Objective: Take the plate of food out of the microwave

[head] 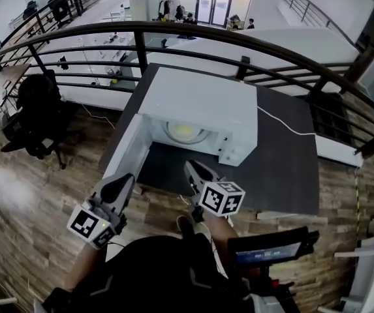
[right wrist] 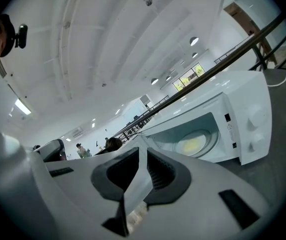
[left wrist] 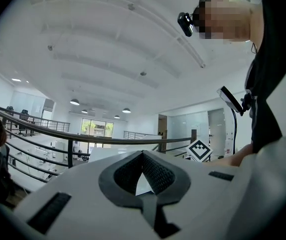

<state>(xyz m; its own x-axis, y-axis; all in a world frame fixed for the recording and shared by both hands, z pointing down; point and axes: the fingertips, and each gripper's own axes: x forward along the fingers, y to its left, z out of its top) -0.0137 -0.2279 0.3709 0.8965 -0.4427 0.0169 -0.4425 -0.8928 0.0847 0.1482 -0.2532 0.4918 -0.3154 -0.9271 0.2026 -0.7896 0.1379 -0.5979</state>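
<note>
A white microwave (head: pixel 200 103) stands on a dark grey table (head: pixel 284 168), its door (head: pixel 129 152) swung open to the left. Inside, a plate of yellowish food (head: pixel 185 133) lies on the turntable. My left gripper (head: pixel 126 180) hangs off the table's front edge beside the open door, its jaws shut and empty (left wrist: pixel 143 155). My right gripper (head: pixel 190 166) is over the table's front edge, short of the cavity and pointing at it. Its view shows the microwave (right wrist: pixel 242 114) and the plate (right wrist: pixel 191 144) ahead, with its jaws (right wrist: pixel 140 151) parted by a narrow slit and nothing between them.
A curved black railing (head: pixel 252 44) runs behind the table. A white cable (head: pixel 284 126) trails from the microwave across the table to the right. A black office chair (head: pixel 36 116) stands on the wooden floor at left. A phone on a mount (head: pixel 268 250) sits at my right side.
</note>
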